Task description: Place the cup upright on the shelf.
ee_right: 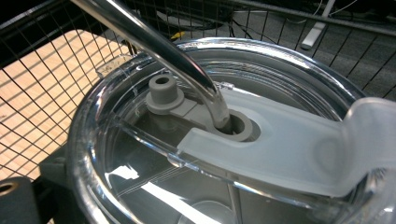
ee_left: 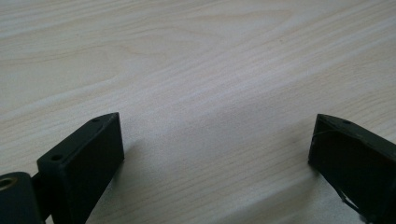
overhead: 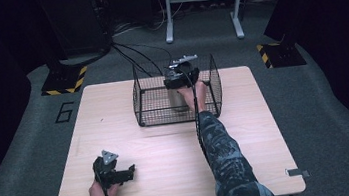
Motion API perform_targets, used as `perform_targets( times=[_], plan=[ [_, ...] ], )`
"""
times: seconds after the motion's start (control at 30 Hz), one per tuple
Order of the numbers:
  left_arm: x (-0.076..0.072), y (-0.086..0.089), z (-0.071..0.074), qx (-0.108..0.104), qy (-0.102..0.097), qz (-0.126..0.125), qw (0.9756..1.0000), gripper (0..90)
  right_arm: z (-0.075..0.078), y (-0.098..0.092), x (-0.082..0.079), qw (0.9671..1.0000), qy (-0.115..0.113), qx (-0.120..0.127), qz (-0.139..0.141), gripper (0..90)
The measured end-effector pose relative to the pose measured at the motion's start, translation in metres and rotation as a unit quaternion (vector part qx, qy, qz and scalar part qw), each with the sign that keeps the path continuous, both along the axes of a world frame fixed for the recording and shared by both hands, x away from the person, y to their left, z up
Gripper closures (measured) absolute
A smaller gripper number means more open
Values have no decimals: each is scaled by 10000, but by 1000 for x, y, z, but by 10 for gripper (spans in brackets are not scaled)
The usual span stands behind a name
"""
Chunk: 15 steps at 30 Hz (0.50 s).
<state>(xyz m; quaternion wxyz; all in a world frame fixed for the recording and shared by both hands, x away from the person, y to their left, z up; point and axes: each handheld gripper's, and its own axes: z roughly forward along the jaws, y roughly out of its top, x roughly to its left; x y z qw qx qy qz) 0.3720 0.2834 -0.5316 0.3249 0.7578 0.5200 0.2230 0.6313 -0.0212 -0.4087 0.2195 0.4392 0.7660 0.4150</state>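
A steel tumbler (overhead: 178, 101) stands upright inside a black wire basket (overhead: 138, 100) at the far middle of the wooden table (overhead: 169, 154). My right gripper (overhead: 177, 85) reaches down into the basket and is shut on the tumbler's top. The right gripper view looks closely at the clear lid (ee_right: 140, 154). A clear straw (ee_right: 154, 42) passes through its grey stopper (ee_right: 163, 93). One black jaw presses the rim at the lower left. My left gripper (overhead: 131, 172) rests low over the table's near left with its jaws wide open. Bare wood lies between its fingertips (ee_left: 88, 154).
The basket's wire walls (ee_right: 42, 70) stand close around the tumbler on all sides. Cables (overhead: 132, 58) run from the floor behind the table to the basket's back. A white frame (overhead: 201, 4) and stands with striped feet (overhead: 64, 81) are on the floor beyond.
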Motion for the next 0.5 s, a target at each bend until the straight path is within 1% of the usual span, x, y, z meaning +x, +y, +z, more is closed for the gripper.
perform_targets(
  times=[0.03,0.07,0.1,0.17,0.23,0.3,0.33,0.37,0.47,0.5],
  plan=[
    [0,0,0,0,0,1,10000,32,-1,0,1,10000,-21,-30,21,36],
    [0,0,0,0,0,-1,10000,32,-2,0,0,10000,2,26,-16,36],
    [0,0,0,0,1,-2,10000,33,-1,-1,0,10000,-23,69,-29,36],
    [0,0,0,-2,2,-2,10000,33,-2,-2,0,10000,-25,1,19,36],
    [0,0,0,-1,2,-3,10000,33,-4,-3,-2,9999,1,110,-48,36],
    [0,0,0,-1,1,-2,10000,33,-5,-6,-4,9999,-4,130,-23,35],
    [0,1,0,40,-6,-30,10000,33,-5,-8,-4,9999,38,158,-22,35],
    [0,0,0,32,-5,-23,10000,33,-5,-10,-5,9998,60,181,-18,34],
    [0,1,0,39,-5,-27,10000,33,-7,-13,-8,9998,69,208,-15,34],
    [0,0,0,39,-5,-27,10000,33,-7,-12,-9,9999,43,164,-8,33]
  ],
)
